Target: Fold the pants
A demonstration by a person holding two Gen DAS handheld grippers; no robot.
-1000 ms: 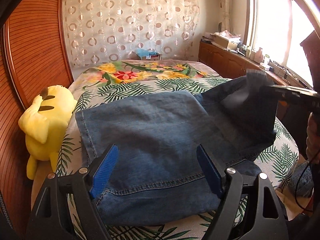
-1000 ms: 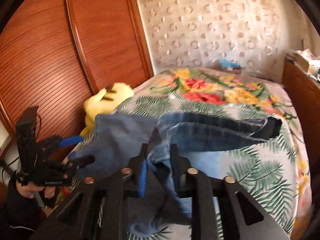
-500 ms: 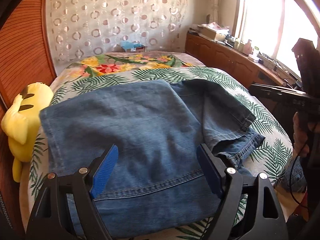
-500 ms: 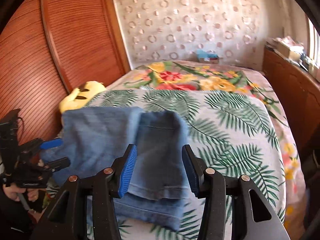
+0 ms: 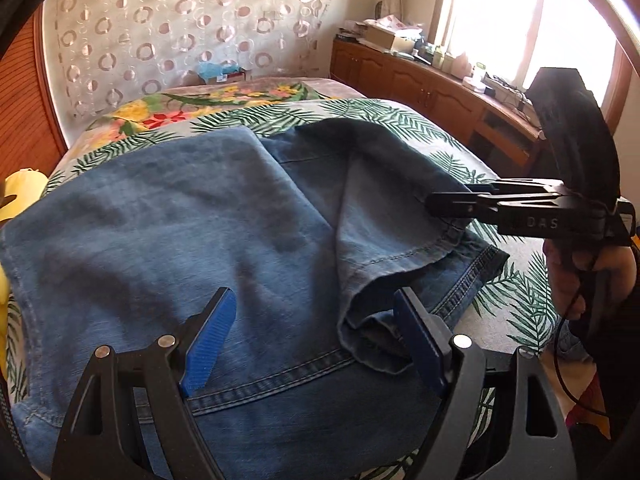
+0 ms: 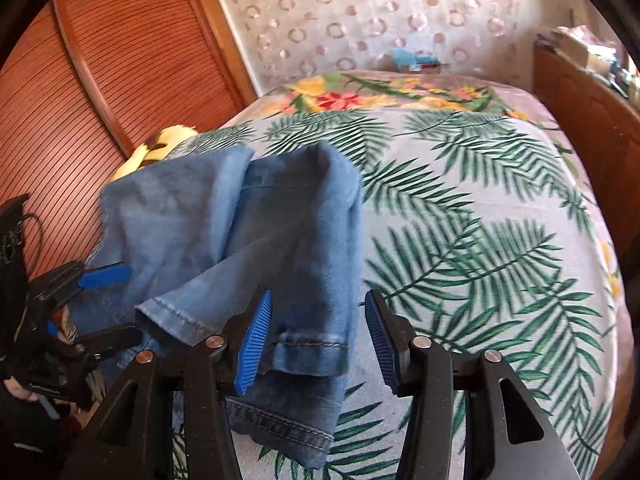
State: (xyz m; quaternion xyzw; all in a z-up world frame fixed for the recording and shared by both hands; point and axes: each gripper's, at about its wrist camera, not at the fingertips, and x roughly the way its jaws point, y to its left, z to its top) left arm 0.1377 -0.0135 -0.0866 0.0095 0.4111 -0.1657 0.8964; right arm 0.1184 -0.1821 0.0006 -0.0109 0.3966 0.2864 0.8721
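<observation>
Blue denim pants [image 5: 208, 240] lie on the bed, partly folded, with a leg flap laid loosely over the right part. They also show in the right wrist view [image 6: 256, 240]. My left gripper [image 5: 312, 340] is open and empty, just above the near hem. My right gripper [image 6: 316, 340] is open and empty over the hem of the folded leg. The right gripper [image 5: 452, 204] shows in the left wrist view at the flap's right edge. The left gripper [image 6: 100, 300] shows in the right wrist view at the pants' left edge.
The bed cover [image 6: 480, 220] has a palm-leaf and flower print. A yellow plush toy [image 6: 160, 148] lies at the bed's left edge by the wooden slatted doors [image 6: 100, 80]. A wooden cabinet [image 5: 420, 80] with clutter runs under the window on the right.
My right gripper carried the leg over the pants, laid it down and opened. It now hovers open at the hem. My left gripper stayed open and came closer over the pants.
</observation>
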